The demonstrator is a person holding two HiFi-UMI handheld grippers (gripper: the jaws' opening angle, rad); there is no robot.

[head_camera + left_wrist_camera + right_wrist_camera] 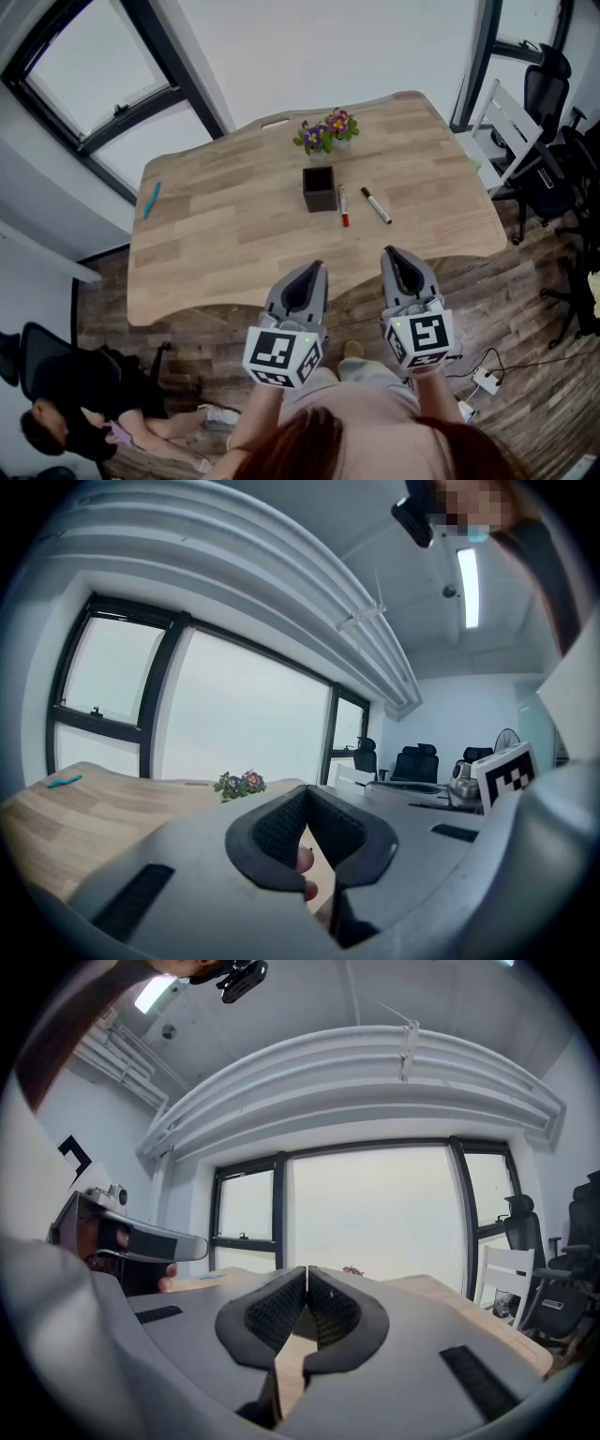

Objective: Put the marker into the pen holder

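Lying beside the pen holder [319,188], red-capped marker [343,205], details indistinct.

Matt pale wood table [216,234], matt black pen holder [319,188]

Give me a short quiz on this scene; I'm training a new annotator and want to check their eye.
1. What stands just beyond the pen holder, near the table's far edge?
A. a small pot of flowers
B. a mug
C. a laptop

2. True or false: the red-tipped marker and the black-tipped marker both lie on the table to the right of the pen holder.

3. Fill the gap: the jaws of the left gripper and the right gripper are both ____, with no marker between them.

Key: 1 A; 2 true; 3 shut.
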